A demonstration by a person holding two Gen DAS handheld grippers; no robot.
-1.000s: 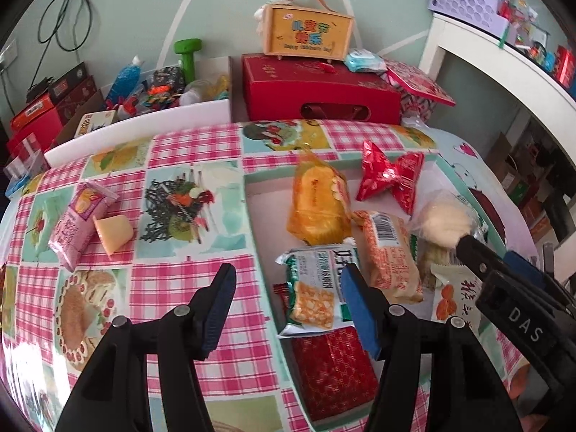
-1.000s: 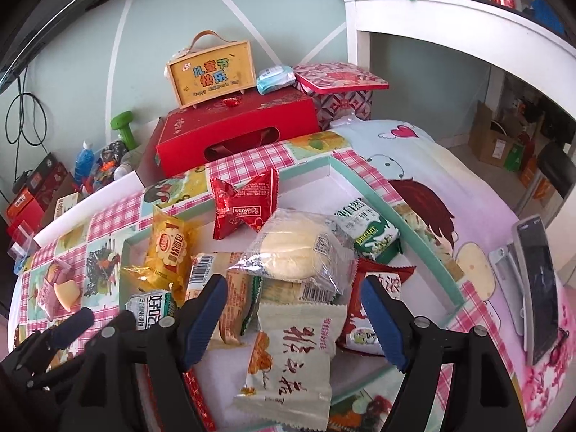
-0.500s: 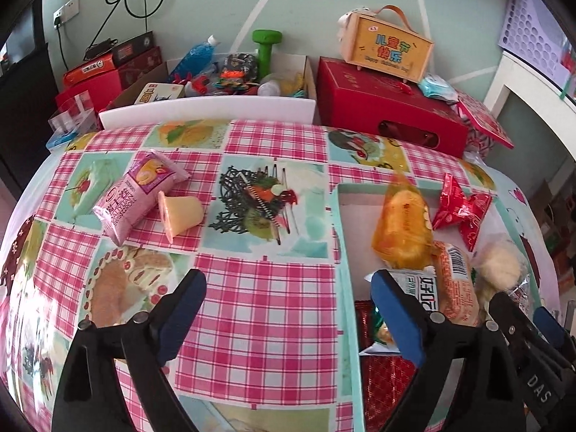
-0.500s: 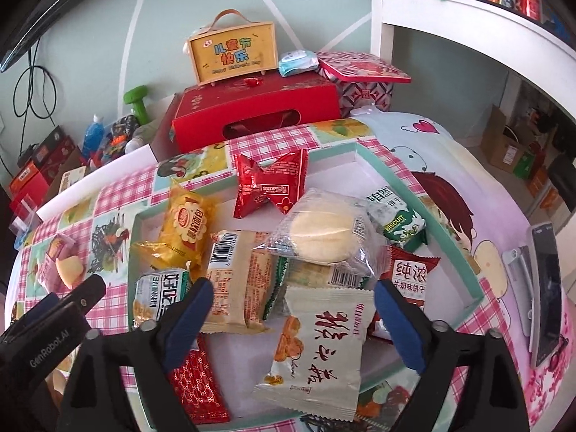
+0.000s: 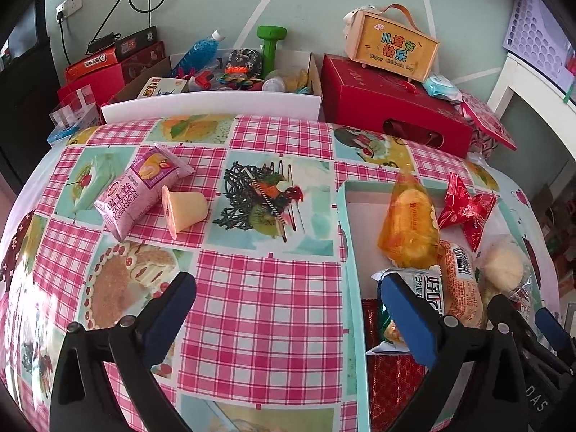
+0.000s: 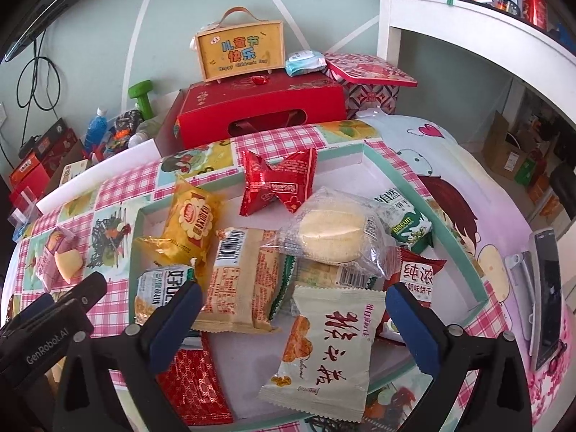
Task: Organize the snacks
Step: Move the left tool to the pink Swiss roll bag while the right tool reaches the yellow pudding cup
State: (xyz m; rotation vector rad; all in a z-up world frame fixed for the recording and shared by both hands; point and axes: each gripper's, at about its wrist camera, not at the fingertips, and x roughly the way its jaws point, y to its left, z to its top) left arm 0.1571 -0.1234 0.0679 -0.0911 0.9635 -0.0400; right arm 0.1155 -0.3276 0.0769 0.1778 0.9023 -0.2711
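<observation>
Snack tray (image 6: 446, 230), shallow, white floor, mint rim, on the right half of the table, heaped with packets: cream packet with red characters (image 6: 324, 345) nearest, overhanging the near rim; tan barcode packet (image 6: 244, 280); clear-wrapped round cake (image 6: 334, 234) lying on top of others; yellow packet (image 6: 194, 223); red twisted packet (image 6: 279, 181) at the far end; green biscuit packet (image 6: 406, 219); flat red patterned packet (image 6: 194, 378) at the near left corner. Outside the tray, on the left of the table: pink Swiss-roll packet (image 5: 140, 189) with an orange jelly cup (image 5: 183, 207) on its side touching it. Left gripper (image 5: 288, 309), jaws just opened wide, nothing between them, hangs over bare cloth with its right finger above the tray's left edge. Right gripper (image 6: 291, 316), jaws likewise just opened wide, holds nothing, straddling the cream packet without pressing it. Table (image 5: 259, 309) covered in pink gingham cloth with dessert pictures. Behind: red gift box (image 5: 392, 108) carrying a yellow handled case (image 5: 392, 48); white box of oddments (image 5: 216, 102); green dumbbell (image 5: 270, 45). Phone (image 6: 547, 288) at the table's right edge. Pale green wall, white shelf unit at right
</observation>
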